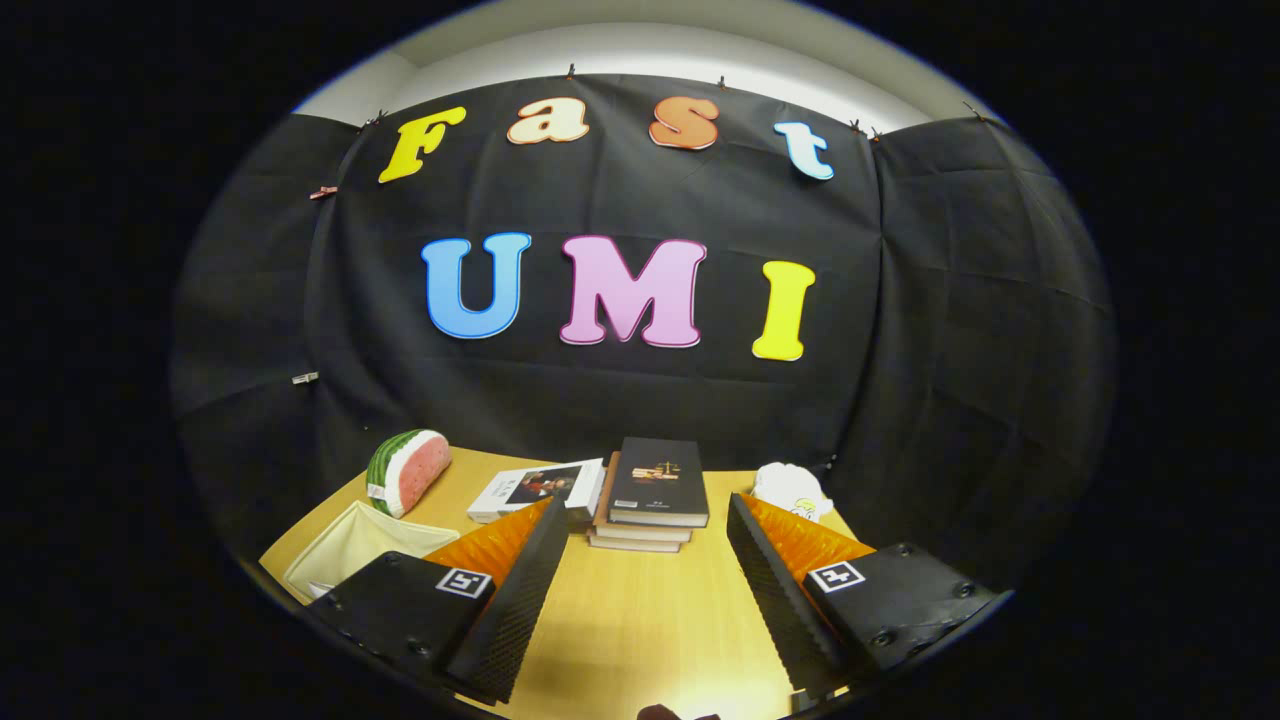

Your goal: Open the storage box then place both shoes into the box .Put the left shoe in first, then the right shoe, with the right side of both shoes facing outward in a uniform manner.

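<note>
The pale cream fabric storage box (350, 560) sits on the light wooden worktop (640, 620), off to the left of the gripper (640, 600) and partly hidden behind the left finger's black housing. Its open top faces up and its inside wall shows as plain, pale cloth.

The two black, ribbed fingers (520, 600) stand wide apart with nothing between them, only bare worktop showing in the gap. Each finger carries an orange backing and a small square black-and-white marker on its housing (the marker patterns are too small to read as writing).

Just ahead of the fingers, between their tips and a little beyond, lies a stack of dark-covered books (650, 500); the top cover bears a small picture and a line of print too small to make out. Touching the stack on its left is a white-covered book (540, 490) with a dark photograph on the front, its text also illegible.

Beyond the box, near the booth's black cloth wall, stands a watermelon-slice-shaped soft cushion (408, 470), green rind and pink flesh. Beyond the right finger, a small white and yellow soft object (790, 490) rests at the worktop's far edge; its form cannot be told.
</note>
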`<state>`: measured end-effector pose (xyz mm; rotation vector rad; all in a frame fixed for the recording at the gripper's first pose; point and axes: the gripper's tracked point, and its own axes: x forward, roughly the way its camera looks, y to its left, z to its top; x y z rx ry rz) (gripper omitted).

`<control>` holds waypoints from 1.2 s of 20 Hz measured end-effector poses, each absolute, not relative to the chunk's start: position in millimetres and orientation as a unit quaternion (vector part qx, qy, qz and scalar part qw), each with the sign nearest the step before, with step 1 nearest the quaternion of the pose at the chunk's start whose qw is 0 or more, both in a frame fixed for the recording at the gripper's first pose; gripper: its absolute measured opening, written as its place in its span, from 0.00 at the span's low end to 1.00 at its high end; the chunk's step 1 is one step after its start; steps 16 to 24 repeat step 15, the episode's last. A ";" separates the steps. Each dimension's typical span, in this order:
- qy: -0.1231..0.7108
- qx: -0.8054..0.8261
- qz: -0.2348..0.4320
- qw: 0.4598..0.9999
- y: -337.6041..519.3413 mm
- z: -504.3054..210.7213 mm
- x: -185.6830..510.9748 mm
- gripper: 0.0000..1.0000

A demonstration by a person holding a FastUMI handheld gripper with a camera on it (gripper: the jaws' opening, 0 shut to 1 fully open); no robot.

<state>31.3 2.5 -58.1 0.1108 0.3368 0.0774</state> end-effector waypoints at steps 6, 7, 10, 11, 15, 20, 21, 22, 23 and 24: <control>0.148 0.014 0.021 0.989 -48.8 -71.8 2.3 0.98; 0.151 0.016 0.022 0.988 -51.4 -74.7 -4.4 0.98; 0.168 0.037 0.027 0.985 -54.6 -84.8 -18.2 0.98; 0.171 0.044 0.032 0.984 -55.3 -87.4 -18.9 0.98; 0.172 0.059 0.038 0.983 -61.9 -87.8 -11.3 0.98; 0.172 0.059 0.038 0.983 -61.9 -87.8 -11.3 0.98; 0.172 0.059 0.038 0.983 -61.9 -87.8 -11.3 0.98; 0.172 0.059 0.038 0.983 -61.9 -87.8 -11.3 0.98; 0.172 0.059 0.038 0.983 -61.9 -87.8 -11.3 0.98; 0.172 0.059 0.038 0.983 -61.9 -87.8 -11.3 0.98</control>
